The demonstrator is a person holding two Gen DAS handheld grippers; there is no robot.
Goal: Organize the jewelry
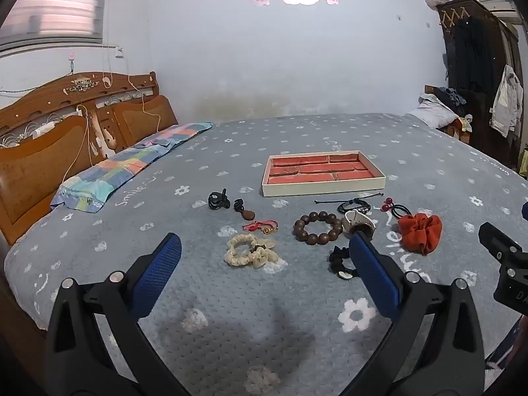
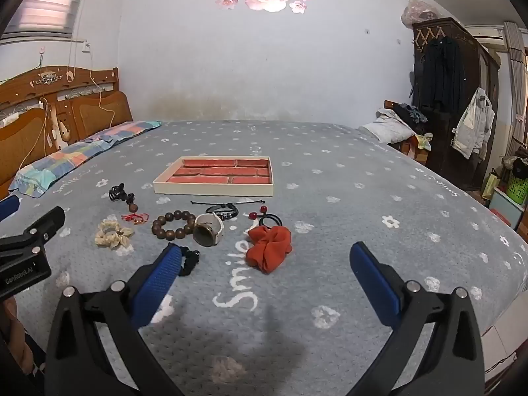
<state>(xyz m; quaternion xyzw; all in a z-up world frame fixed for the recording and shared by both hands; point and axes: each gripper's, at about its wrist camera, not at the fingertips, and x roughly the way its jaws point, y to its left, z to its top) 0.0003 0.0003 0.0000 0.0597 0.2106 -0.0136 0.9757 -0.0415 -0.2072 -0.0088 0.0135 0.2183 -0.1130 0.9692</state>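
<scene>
A shallow white tray (image 1: 325,190) with a red brick-pattern lining lies on the grey bedspread; it also shows in the right wrist view (image 2: 214,189). In front of it lie a wooden bead bracelet (image 1: 317,227), a cream scrunchie (image 1: 249,250), an orange scrunchie (image 1: 419,231), a white watch (image 1: 358,222), a black scrunchie (image 1: 340,260), a red string bracelet (image 1: 262,226), a black hair claw (image 1: 218,200) and black cord bracelets (image 1: 354,205). My left gripper (image 1: 264,241) is open and empty above the cream scrunchie. My right gripper (image 2: 265,252) is open and empty, over the orange scrunchie (image 2: 269,246).
A wooden headboard (image 1: 49,132) and a patchwork pillow (image 1: 132,161) are at the left. A dark wardrobe (image 2: 452,99) with hanging clothes stands at the right, past the bed's edge. A green basket (image 2: 518,184) sits on the floor at far right.
</scene>
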